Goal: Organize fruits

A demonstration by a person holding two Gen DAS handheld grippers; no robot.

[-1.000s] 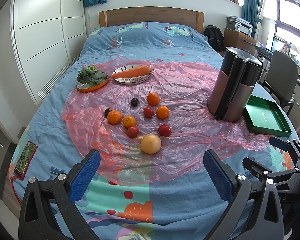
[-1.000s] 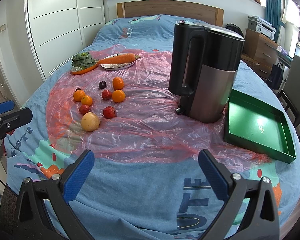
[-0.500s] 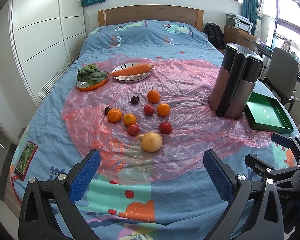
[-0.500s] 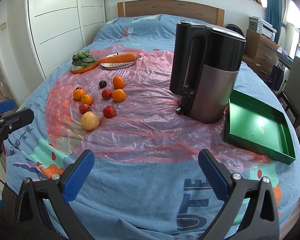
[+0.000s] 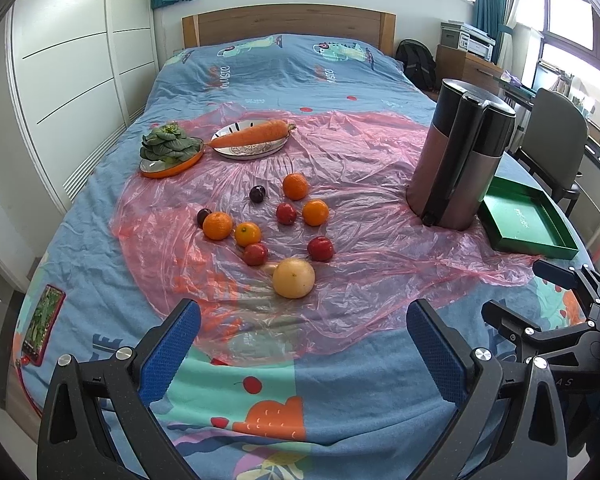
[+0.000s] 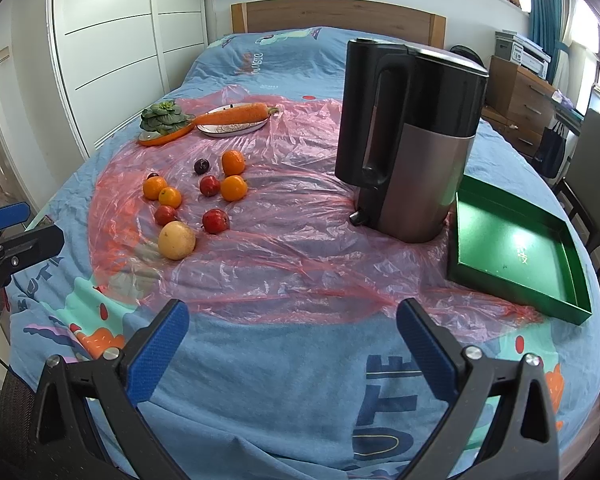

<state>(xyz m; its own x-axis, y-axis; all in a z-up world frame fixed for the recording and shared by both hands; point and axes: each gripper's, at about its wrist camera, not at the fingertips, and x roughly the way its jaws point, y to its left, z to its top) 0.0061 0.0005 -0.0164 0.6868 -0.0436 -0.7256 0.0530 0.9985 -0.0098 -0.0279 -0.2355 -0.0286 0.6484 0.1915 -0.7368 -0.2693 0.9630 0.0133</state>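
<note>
Fruit cluster — the big yellow grapefruit [image 5: 293,283] nearest, w/ oranges, red fruits and dark plums behind — lies mid-left on the pink plastic sheet [image 5: 364,216], well apart from the green tray [image 6: 516,248] at right, past the kettle [image 6: 408,140]. Left gripper [image 5: 303,346] and right gripper [image 6: 292,340] both spread wide, holding nothing, over near bed edge. Risk: round fruit on slick crinkled plastic over soft bedding — prob. rolls off if nudged or pinched off-center.

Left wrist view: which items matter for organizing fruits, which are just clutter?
Job: oranges, red fruits, dark plums, large yellow citrus, green tray.
Lying about: kettle, carrot on its plate, leafy greens, phone.
</note>
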